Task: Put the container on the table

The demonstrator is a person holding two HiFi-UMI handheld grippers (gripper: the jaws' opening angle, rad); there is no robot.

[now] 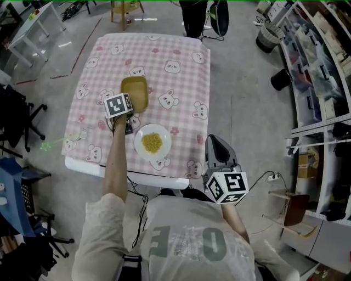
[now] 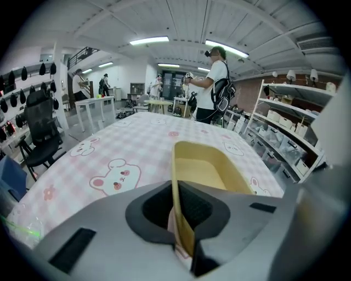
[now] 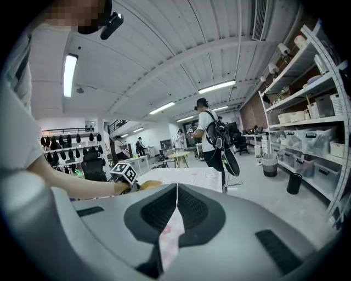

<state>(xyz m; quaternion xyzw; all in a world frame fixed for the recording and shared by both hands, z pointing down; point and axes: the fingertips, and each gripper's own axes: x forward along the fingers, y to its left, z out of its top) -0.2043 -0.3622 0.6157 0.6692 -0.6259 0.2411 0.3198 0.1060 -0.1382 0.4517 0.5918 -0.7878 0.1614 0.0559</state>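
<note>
A yellow oblong container (image 1: 135, 91) is at the middle of the table (image 1: 181, 82), which has a pink checked cloth with bear faces. My left gripper (image 1: 125, 103) is at the container's near left rim, under its marker cube. In the left gripper view, the left gripper (image 2: 178, 217) is shut on the thin wall of the empty container (image 2: 211, 170). The container is low over the cloth; I cannot tell if it rests on it. My right gripper (image 1: 215, 141) is off the table's near right corner. In the right gripper view, the right gripper (image 3: 176, 192) is shut with nothing held.
A white plate (image 1: 140, 152) of yellow corn lies just near of the container. A green object (image 1: 54, 144) lies by the table's near left corner. A person (image 1: 193, 16) stands beyond the far end. Shelves (image 1: 323, 71) line the right side, and a black bin (image 1: 281, 79) stands on the floor.
</note>
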